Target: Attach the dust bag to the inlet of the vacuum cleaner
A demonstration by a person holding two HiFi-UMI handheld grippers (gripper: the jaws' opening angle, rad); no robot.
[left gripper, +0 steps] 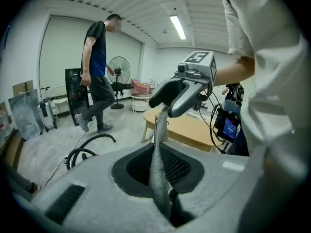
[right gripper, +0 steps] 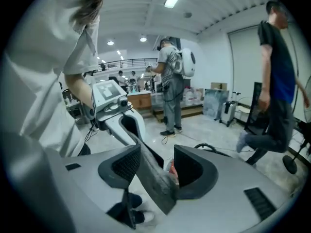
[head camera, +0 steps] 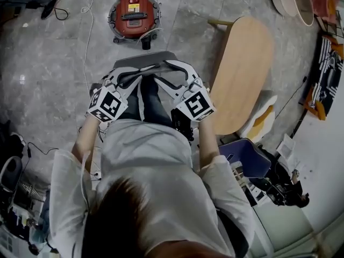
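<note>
Dust bag (head camera: 144, 59): grey fabric, held off the floor (head camera: 54, 63) and stretched as a band between two hand-held grippers in front of the seated operator.
Left gripper (left gripper: 158, 165): clenched on the near-left end of the bag, which runs up from it as a narrow strip.
Right gripper (right gripper: 158, 165): released, jaws standing wide. The bag's other end lies loosely in the gap, leaning toward one pad and not pressed by either.
Vacuum cleaner (head camera: 134, 14): red round canister on the floor, farther out than the bag and well apart from it.
Black hose (left gripper: 87, 147): coiled on the floor.
Wooden bench (head camera: 242, 74): long, oval-topped, to the operator's right.
Bystanders: one in a dark blue shirt (left gripper: 97, 76), mid-stride, and one wearing a backpack (right gripper: 172, 86), standing farther off.
Pedestal fan (left gripper: 119, 72): by the far wall.
</note>
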